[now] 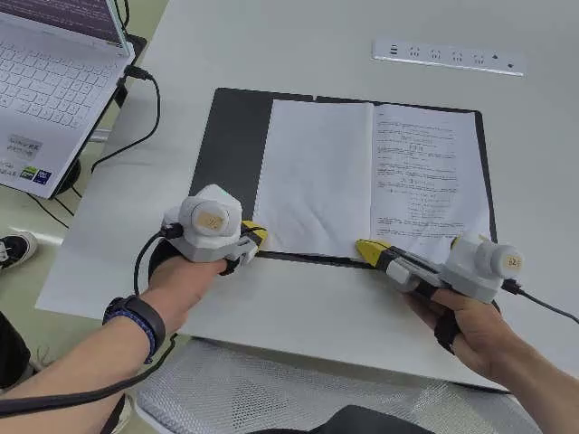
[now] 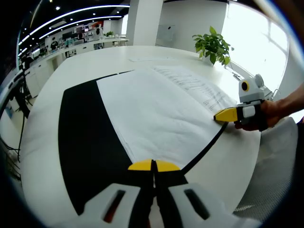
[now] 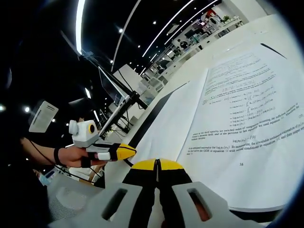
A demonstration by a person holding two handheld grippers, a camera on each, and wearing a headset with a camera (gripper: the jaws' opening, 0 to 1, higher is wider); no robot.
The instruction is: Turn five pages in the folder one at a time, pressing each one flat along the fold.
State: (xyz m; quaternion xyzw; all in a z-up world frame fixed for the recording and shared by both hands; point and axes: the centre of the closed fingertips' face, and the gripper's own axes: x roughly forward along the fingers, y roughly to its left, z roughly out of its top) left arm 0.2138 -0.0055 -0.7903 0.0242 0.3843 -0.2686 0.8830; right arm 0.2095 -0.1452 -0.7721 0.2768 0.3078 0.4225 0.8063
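A black folder (image 1: 231,136) lies open on the white table. Its left side carries a blank white page (image 1: 312,176), its right side a printed page (image 1: 425,172) with lines of text. My left gripper (image 1: 258,237) rests at the folder's near edge by the blank page's lower left corner, jaws shut with nothing between them (image 2: 153,166). My right gripper (image 1: 366,250) sits at the near edge just below the fold, yellow tips together and holding nothing (image 3: 156,165). The printed page (image 3: 247,109) spreads ahead of it. Each gripper appears in the other's view: the right gripper (image 2: 228,115) and the left gripper (image 3: 118,152).
A white laptop (image 1: 50,86) stands at the far left with a black cable (image 1: 149,99) trailing toward the folder. A power strip (image 1: 448,56) lies at the back right. A grey chair back (image 1: 271,389) is below the table edge.
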